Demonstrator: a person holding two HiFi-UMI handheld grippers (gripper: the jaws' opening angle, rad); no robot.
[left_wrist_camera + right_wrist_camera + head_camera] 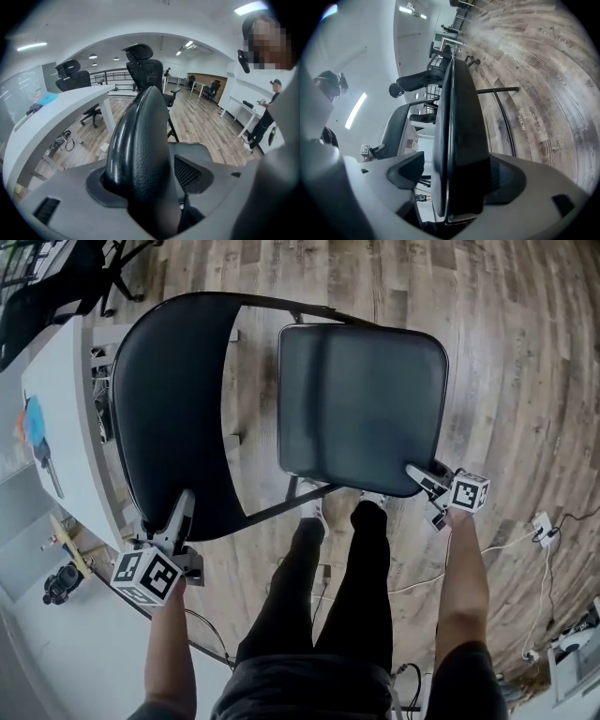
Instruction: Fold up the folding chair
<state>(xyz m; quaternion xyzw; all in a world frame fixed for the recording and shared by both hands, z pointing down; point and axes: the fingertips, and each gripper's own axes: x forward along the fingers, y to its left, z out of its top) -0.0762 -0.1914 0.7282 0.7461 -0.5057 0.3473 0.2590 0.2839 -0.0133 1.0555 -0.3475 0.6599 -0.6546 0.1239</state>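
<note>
Straddling the unfolded folding chair (281,409) on the floor (511,352), wide open, nothing clamped: left tongs (181,510) over the backrest (173,399) at 7 o'clock, right tongs (419,476) round the seat (361,399) at 4, probably for swinging them together.

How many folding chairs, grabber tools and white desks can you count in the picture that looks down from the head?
folding chair: 1
grabber tools, the left gripper and the right gripper: 2
white desk: 1
Total: 4
</note>
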